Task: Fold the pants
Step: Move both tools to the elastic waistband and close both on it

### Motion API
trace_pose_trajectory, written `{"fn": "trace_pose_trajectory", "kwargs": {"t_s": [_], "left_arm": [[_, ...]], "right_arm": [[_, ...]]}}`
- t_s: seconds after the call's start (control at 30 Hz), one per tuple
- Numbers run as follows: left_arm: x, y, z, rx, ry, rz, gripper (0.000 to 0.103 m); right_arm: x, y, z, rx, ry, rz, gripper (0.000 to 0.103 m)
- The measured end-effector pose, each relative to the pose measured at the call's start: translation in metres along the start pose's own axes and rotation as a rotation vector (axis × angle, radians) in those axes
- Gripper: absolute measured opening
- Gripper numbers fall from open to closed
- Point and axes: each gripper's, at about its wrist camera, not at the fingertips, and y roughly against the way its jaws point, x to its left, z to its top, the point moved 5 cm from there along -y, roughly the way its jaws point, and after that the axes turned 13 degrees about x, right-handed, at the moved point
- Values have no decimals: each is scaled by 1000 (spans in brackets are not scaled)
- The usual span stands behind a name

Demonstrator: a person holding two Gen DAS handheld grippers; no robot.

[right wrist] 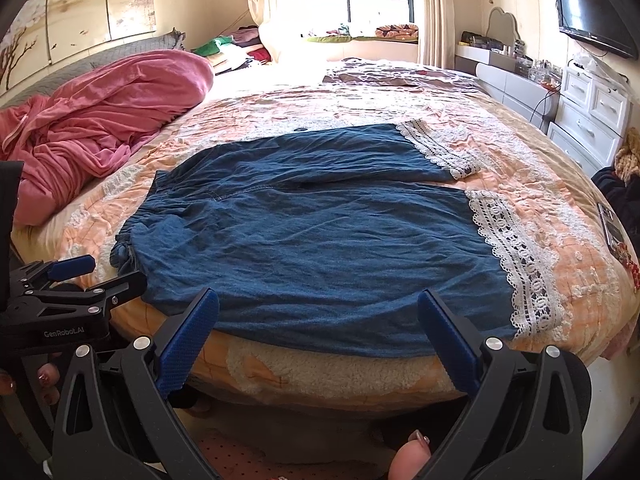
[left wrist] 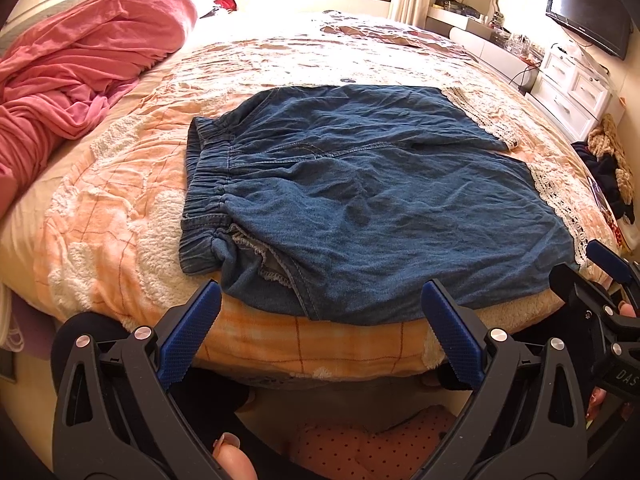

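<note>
Blue denim pants [left wrist: 360, 196] with white lace hems [left wrist: 560, 204] lie flat on the bed, elastic waistband [left wrist: 204, 184] to the left, legs to the right. They also show in the right wrist view [right wrist: 320, 240], lace hem [right wrist: 516, 256] at right. My left gripper [left wrist: 320, 300] is open and empty, just off the bed's near edge below the pants. My right gripper [right wrist: 318, 310] is open and empty at the pants' near edge. Each gripper shows in the other's view: the right one [left wrist: 600, 272], the left one [right wrist: 80, 276].
The bed [left wrist: 120, 208] has an orange and white quilt. A pink blanket [left wrist: 80, 64] is heaped at the left. White drawers [left wrist: 572, 92] and a wall TV [left wrist: 588, 12] stand at the right. A phone [right wrist: 610, 232] lies near the bed's right edge.
</note>
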Motion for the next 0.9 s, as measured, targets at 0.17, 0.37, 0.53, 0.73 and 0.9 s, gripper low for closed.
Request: {"fn": "trace_pose_trajectory", "kwargs": {"t_s": [0.17,0.37,0.53,0.73,0.9], "left_arm": [[3,-6,9,0,-1,4,94],[21,-14,32,-3,18,6,94],[52,-22,60,-8,43,17,94],[104,-34,99,-17,127,46,94],[131,-52,134,-7,153,31,94]], "right_arm": [[-1,-8,19,2,15,24,99],[1,-32,55,48,39,92,99],[10,-61,84,121,61,169,99],[22,-79,115,127,145,148,99],[30,-97,145,141,189,151,99]]}}
